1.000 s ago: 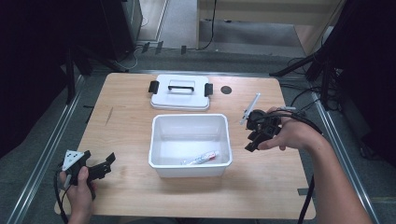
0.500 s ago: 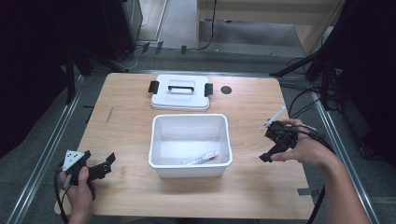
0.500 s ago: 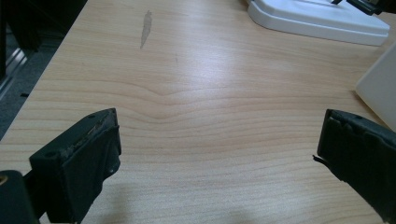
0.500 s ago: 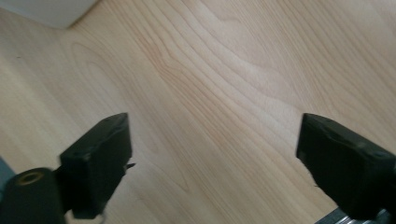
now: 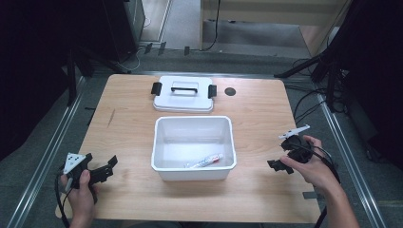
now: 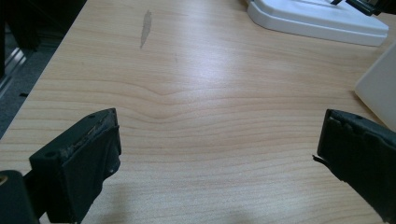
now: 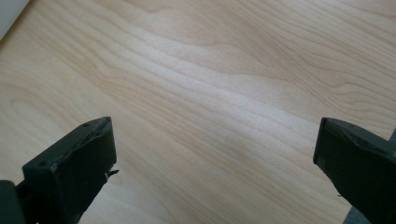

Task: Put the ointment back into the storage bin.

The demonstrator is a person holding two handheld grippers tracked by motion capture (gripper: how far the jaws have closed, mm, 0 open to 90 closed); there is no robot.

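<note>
With both tools gaping and empty, left tool (image 5: 102, 171) and right tool (image 5: 285, 159), I'd next square up over the tube (image 5: 204, 162) in the bin (image 5: 164, 142).

A white plastic bin (image 5: 194, 142) sits at the middle of the wooden table (image 5: 133, 118), with a toothpaste tube (image 5: 205, 161) lying inside along its near wall. Just beyond it lies the bin's white lid (image 5: 183, 94) with a black handle and black side clips. The left gripper (image 5: 102, 171) is held at the near left corner; the right gripper (image 5: 285, 156) is at the near right, well apart from the bin.
</note>
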